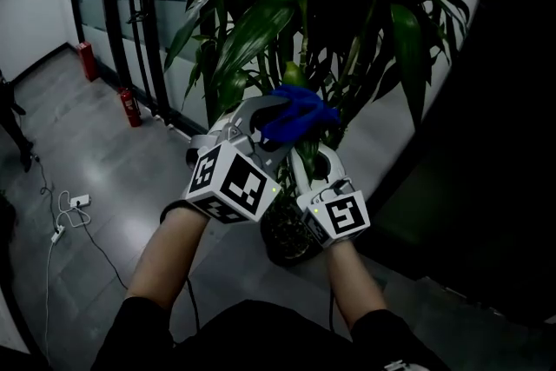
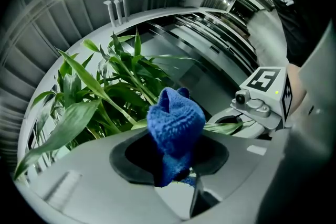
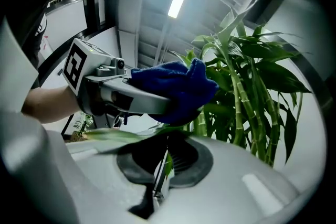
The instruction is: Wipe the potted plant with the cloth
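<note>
The potted plant (image 1: 295, 22) rises in front of me, tall with long green leaves; its dark pot (image 1: 285, 241) stands on the floor below my hands. My left gripper (image 1: 276, 115) is shut on a bunched blue cloth (image 1: 300, 117), which shows between the jaws in the left gripper view as cloth (image 2: 176, 122). The cloth rests on a leaf. My right gripper (image 1: 314, 162) sits just right of and below it, shut on a long narrow leaf (image 3: 118, 136) whose end is pinched between the jaws of the gripper (image 3: 164, 161). In the right gripper view the cloth (image 3: 176, 89) lies over that leaf, close to the green stalks (image 3: 247, 102).
Two red fire extinguishers (image 1: 130, 107) (image 1: 87, 61) stand along the glass wall at left. A white power strip with cables (image 1: 74, 204) lies on the grey floor. A wide dark pillar (image 1: 504, 117) fills the right side. A person's leg (image 1: 13, 122) shows at the far left.
</note>
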